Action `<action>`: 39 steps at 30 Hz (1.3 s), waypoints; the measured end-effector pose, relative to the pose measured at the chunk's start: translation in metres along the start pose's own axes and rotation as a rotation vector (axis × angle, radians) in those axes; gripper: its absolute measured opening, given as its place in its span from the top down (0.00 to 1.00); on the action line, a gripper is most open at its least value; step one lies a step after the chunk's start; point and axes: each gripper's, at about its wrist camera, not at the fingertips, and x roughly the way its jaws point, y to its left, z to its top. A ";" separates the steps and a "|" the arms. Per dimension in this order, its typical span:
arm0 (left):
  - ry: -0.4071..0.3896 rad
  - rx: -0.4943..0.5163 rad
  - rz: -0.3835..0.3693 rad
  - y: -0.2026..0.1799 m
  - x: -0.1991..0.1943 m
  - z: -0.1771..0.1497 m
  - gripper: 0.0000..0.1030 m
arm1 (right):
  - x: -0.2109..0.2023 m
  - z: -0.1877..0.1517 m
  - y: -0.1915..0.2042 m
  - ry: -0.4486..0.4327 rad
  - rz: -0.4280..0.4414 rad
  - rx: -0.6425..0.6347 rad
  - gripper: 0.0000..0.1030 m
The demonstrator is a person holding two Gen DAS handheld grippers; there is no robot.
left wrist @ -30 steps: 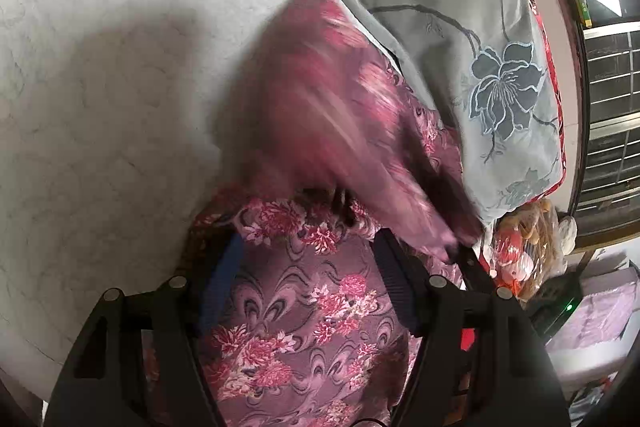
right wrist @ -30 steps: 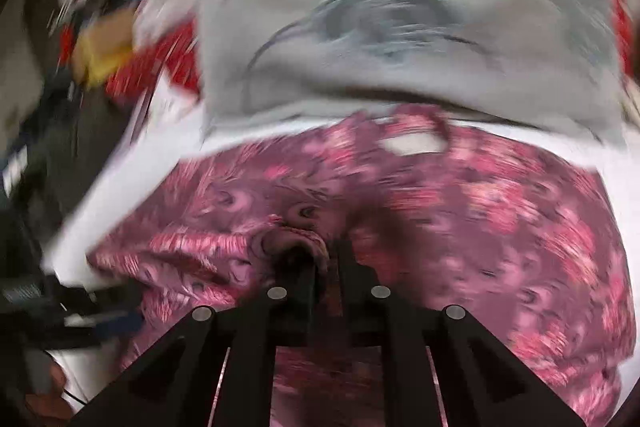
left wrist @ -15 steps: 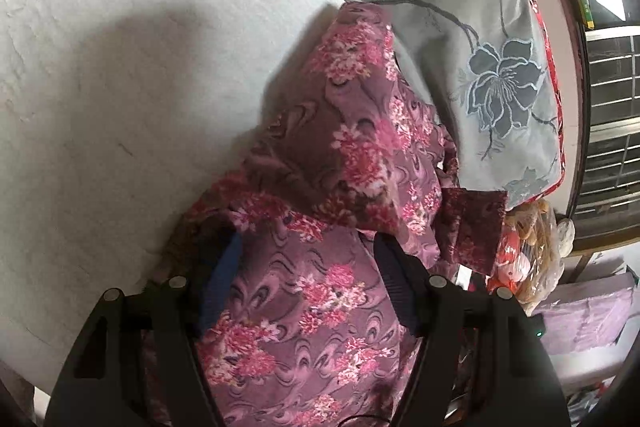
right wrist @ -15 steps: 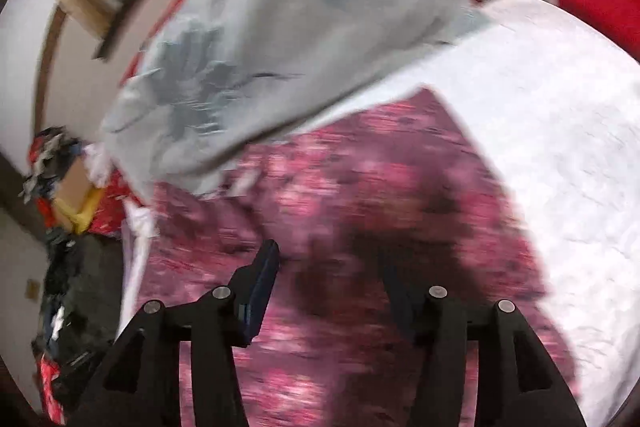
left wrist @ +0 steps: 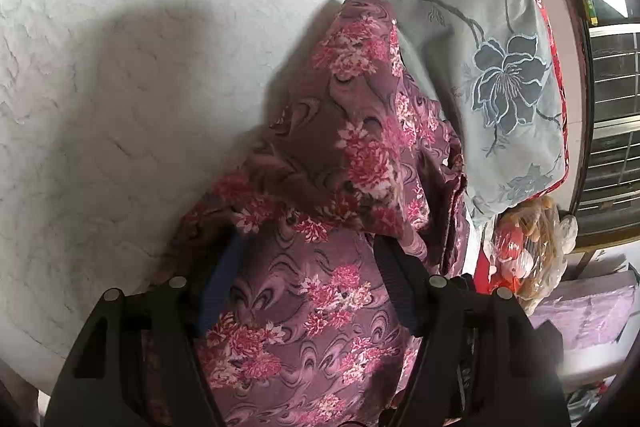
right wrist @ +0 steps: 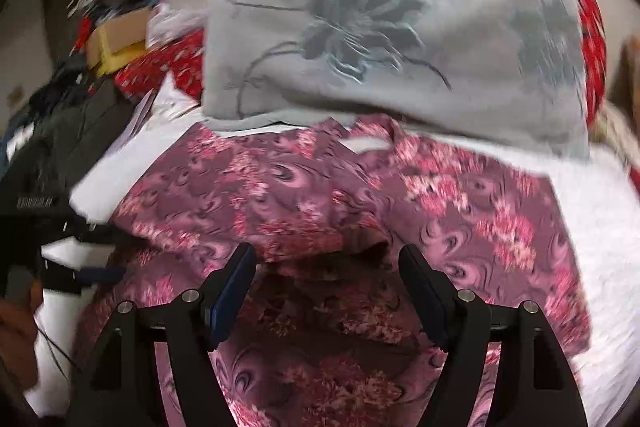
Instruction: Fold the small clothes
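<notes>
A mauve garment with pink flowers lies on a white bedspread, partly folded over itself, its far end against a grey pillow. It also shows in the right wrist view, spread wide across the bed. My left gripper is open, its jaws wide apart just over the near part of the garment, with cloth lying between the fingers. My right gripper is open and empty, hovering over the garment's near folded edge. The left gripper shows at the left edge of the right wrist view.
A grey pillow with a blue flower lies along the bed's far side, also in the right wrist view. Red patterned bedding lies behind it. A plastic bag and clutter sit off the bed. Dark clothes pile at left.
My right gripper opened and let go of the garment, then swung back to face the pillow. The flung fold of cloth has settled on the garment. My left gripper stayed put and open.
</notes>
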 end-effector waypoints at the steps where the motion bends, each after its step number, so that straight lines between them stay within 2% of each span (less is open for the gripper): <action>1: -0.001 0.001 0.001 0.000 0.000 0.000 0.35 | 0.001 0.002 0.005 -0.005 -0.006 -0.037 0.26; 3: -0.002 0.000 0.004 -0.001 0.000 0.000 0.35 | 0.015 0.010 0.018 0.006 -0.045 -0.117 0.26; 6: 0.005 -0.005 0.002 -0.001 0.000 0.001 0.35 | 0.044 0.015 0.022 0.076 -0.087 -0.154 0.29; 8: 0.010 -0.010 -0.005 0.000 -0.001 0.002 0.35 | 0.053 0.018 0.013 0.093 -0.097 -0.138 0.54; 9: 0.012 -0.011 -0.007 0.001 0.000 0.002 0.35 | 0.054 0.020 0.005 0.102 -0.091 -0.108 0.74; 11: 0.013 -0.012 -0.011 0.002 0.000 0.002 0.35 | 0.045 0.025 -0.019 0.092 -0.021 0.007 0.76; 13: 0.010 -0.012 -0.009 0.001 0.000 0.002 0.35 | 0.031 0.028 -0.051 0.058 0.019 0.157 0.94; 16: 0.008 -0.012 -0.008 0.000 -0.001 0.001 0.35 | 0.016 0.021 -0.106 0.040 0.051 0.403 0.95; 18: 0.011 -0.018 -0.015 0.001 -0.001 0.001 0.35 | 0.013 0.006 -0.148 0.065 0.076 0.576 0.94; 19: 0.013 -0.020 -0.025 0.000 -0.001 0.001 0.35 | 0.014 0.000 -0.159 0.076 0.085 0.622 0.88; 21: 0.013 -0.034 -0.042 0.001 -0.002 0.002 0.35 | 0.011 -0.011 -0.176 0.091 0.074 0.685 0.83; 22: 0.013 -0.044 -0.054 0.002 -0.002 0.003 0.35 | 0.010 -0.015 -0.180 0.093 0.073 0.699 0.72; 23: 0.015 -0.053 -0.061 0.002 0.000 0.004 0.35 | 0.011 -0.018 -0.182 0.088 0.094 0.719 0.65; 24: 0.019 -0.063 -0.065 0.001 0.002 0.007 0.35 | 0.012 -0.020 -0.181 0.085 0.113 0.735 0.51; 25: 0.021 -0.069 -0.062 0.000 0.004 0.009 0.35 | 0.014 -0.021 -0.180 0.089 0.126 0.750 0.43; 27: 0.025 -0.078 -0.048 -0.003 0.008 0.014 0.35 | 0.023 -0.020 -0.177 0.099 0.134 0.768 0.44; 29: 0.010 -0.061 -0.048 -0.010 0.005 0.018 0.38 | 0.029 -0.015 -0.171 0.107 0.133 0.730 0.75; 30: -0.009 -0.043 -0.044 -0.013 0.000 0.018 0.46 | 0.030 -0.011 -0.169 0.120 0.133 0.707 0.94; 31: -0.025 -0.021 -0.035 -0.016 -0.004 0.019 0.52 | 0.029 -0.005 -0.168 0.116 0.136 0.687 0.94; 33: -0.056 0.023 0.026 -0.020 -0.009 0.020 0.57 | 0.008 0.003 -0.172 0.002 0.170 0.684 0.95; 35: -0.033 0.051 0.100 -0.017 -0.001 0.021 0.68 | -0.008 0.001 -0.183 -0.053 0.182 0.711 0.95; 36: 0.002 0.051 0.149 -0.011 0.009 0.021 0.72 | -0.008 -0.003 -0.187 -0.037 0.169 0.714 0.95; 37: 0.021 0.046 0.163 -0.006 0.014 0.019 0.78 | -0.002 -0.011 -0.192 0.022 0.130 0.706 0.95; 38: 0.018 0.050 0.157 -0.004 0.013 0.018 0.78 | 0.007 -0.019 -0.195 0.090 0.096 0.703 0.94; 39: 0.014 0.060 0.149 -0.004 0.006 0.015 0.78 | 0.018 -0.033 -0.201 0.193 0.077 0.718 0.94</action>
